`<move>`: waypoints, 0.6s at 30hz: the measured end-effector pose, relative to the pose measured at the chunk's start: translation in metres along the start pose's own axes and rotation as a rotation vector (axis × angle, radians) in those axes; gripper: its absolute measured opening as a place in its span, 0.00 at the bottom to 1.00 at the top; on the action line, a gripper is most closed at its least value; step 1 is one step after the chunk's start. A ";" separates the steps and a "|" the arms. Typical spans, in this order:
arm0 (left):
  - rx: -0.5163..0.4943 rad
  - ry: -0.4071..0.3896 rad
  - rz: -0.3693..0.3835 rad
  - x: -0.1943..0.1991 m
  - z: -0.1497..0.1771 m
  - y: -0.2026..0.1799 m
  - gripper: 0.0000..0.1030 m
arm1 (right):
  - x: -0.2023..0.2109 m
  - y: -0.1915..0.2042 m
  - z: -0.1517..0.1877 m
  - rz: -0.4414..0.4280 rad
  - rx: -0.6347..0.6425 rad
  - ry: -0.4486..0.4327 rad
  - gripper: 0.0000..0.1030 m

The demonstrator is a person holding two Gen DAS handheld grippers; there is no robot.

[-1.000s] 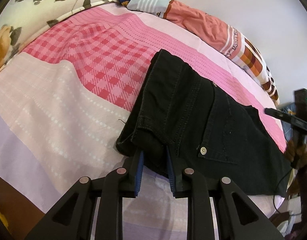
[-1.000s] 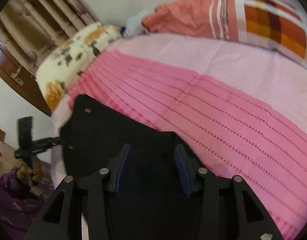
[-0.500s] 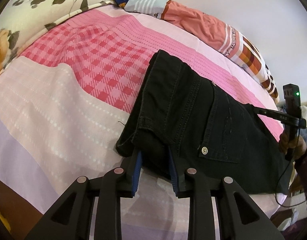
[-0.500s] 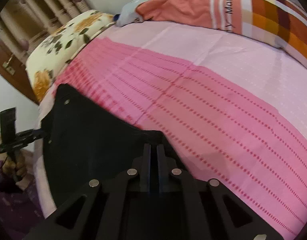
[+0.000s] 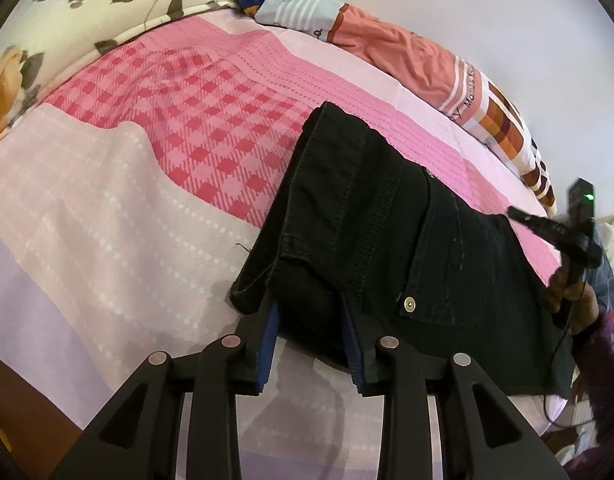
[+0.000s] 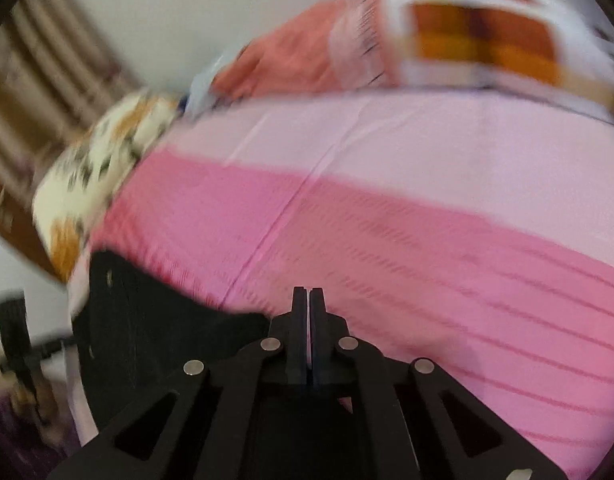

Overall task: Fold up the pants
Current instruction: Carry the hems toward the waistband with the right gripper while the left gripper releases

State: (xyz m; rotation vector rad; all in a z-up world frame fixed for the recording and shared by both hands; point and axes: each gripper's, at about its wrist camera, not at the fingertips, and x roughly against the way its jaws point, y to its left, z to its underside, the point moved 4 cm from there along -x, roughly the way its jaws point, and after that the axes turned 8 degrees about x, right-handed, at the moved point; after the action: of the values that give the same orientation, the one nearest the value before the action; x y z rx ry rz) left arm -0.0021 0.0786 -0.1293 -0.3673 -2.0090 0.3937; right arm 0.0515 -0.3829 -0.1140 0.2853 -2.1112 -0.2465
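Here the black pants (image 5: 387, 240) lie flat on the pink bedsheet (image 5: 127, 200). The left gripper (image 5: 311, 316) is open, the waistband corner between its fingers. The right gripper (image 6: 308, 300) is closed; whether it pinches the pants' far edge, I cannot tell.

- Pants (image 5: 387, 240): black denim, with a silver rivet (image 5: 408, 303).
- Bed sheet (image 5: 107, 220): broad bands of pale pink, lilac and hot pink, dotted with white, and a red-and-pink check patch.
- Floral pillow (image 5: 87, 0): cream with orange roses and dark leaves.
- Striped pillow (image 5: 407, 60): salmon, white stripes, orange-and-brown checks.
- Left gripper (image 5: 311, 344): black with blue pads (image 5: 267, 344).
- Right gripper (image 6: 308, 332): black.
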 end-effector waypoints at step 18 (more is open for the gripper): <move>-0.046 -0.180 -0.142 0.039 -0.021 -0.018 0.66 | 0.386 -0.172 0.396 0.499 -0.993 -0.489 0.62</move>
State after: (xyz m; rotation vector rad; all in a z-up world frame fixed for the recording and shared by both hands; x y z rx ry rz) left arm -0.0025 0.0808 -0.0813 -0.2216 -2.2077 0.3008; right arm -0.4660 -0.6372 -0.0600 -0.9508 -2.1545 -1.0793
